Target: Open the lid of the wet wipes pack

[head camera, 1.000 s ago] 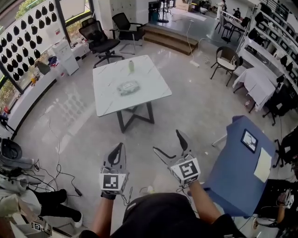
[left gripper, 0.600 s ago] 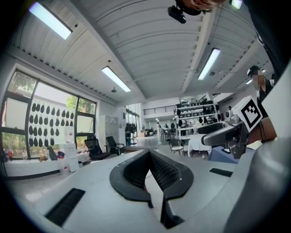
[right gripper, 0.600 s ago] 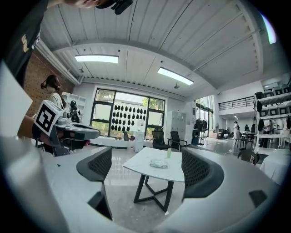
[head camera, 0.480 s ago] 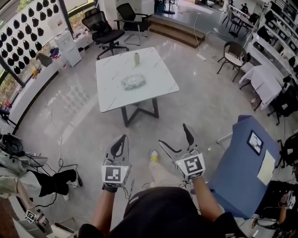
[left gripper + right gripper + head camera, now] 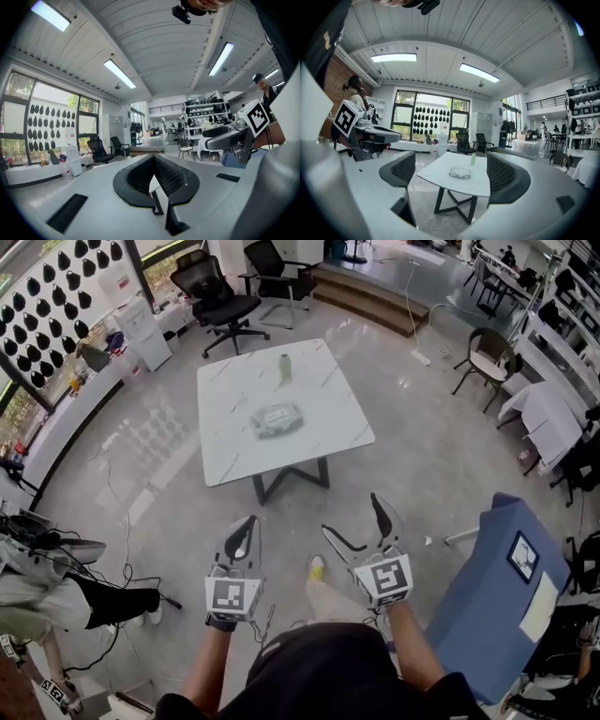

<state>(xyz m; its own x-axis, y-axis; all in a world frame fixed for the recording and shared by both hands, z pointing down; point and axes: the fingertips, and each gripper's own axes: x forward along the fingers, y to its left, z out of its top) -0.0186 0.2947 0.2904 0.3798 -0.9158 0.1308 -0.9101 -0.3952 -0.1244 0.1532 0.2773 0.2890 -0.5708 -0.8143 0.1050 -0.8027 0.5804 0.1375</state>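
White marble-look square bench (image 5: 234,442) sits well ahead of the right gripper (image 5: 351,515), small pale-green bottle (image 5: 285,366) upright near its far edge; a blue-draped table (image 5: 478,606) stands just right of that gripper.

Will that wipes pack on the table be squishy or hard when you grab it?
Probably squishy: the wipes pack looks like a soft, rounded pouch lying flat on the table. It likely won't roll or tip, since it sits low and wide. It may slide on the smooth table if pushed.
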